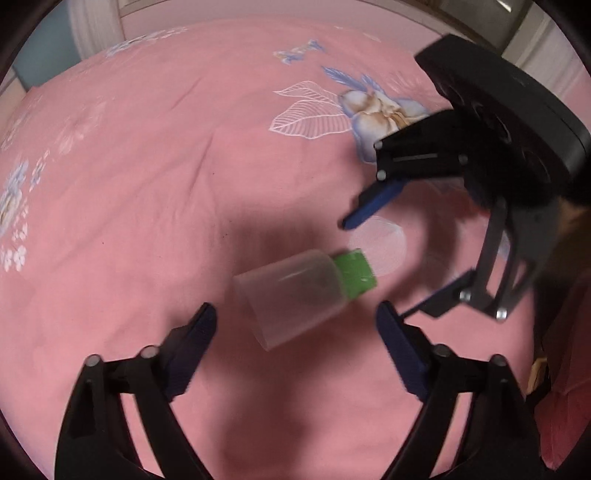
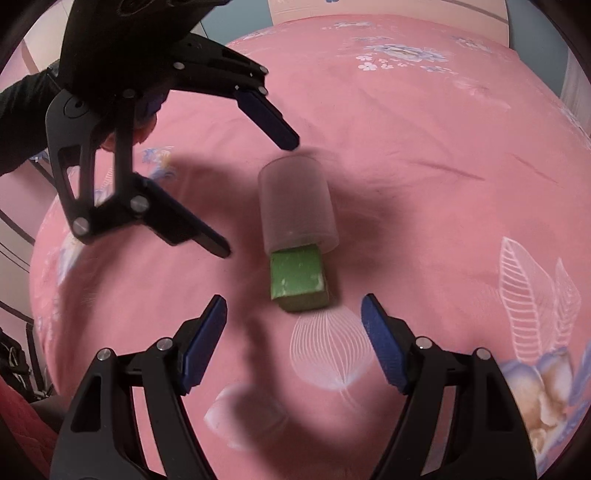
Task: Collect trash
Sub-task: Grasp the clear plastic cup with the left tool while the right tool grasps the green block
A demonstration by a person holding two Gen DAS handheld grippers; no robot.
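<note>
A translucent plastic cup (image 1: 288,295) lies on its side on the pink bedsheet (image 1: 147,177), with a green block-shaped piece (image 1: 356,273) at one end. My left gripper (image 1: 295,310) hangs over the cup with its jaws wide and its blue pads clear of it. In the right wrist view the cup (image 2: 295,203) lies lengthwise with the green piece (image 2: 297,280) nearest my right gripper (image 2: 293,299). That gripper stands open, its fingertips on either side of the green piece without touching. The left gripper (image 2: 258,199) reaches in from the upper left; the right gripper (image 1: 376,267) comes from the right.
The sheet (image 2: 443,147) has blue and white flower prints and soft creases. A black-gloved hand (image 2: 110,37) holds the left gripper. Red quilted fabric (image 1: 565,424) lies past the bed's near edge. Pale wall and furniture (image 1: 92,26) stand beyond the far edge.
</note>
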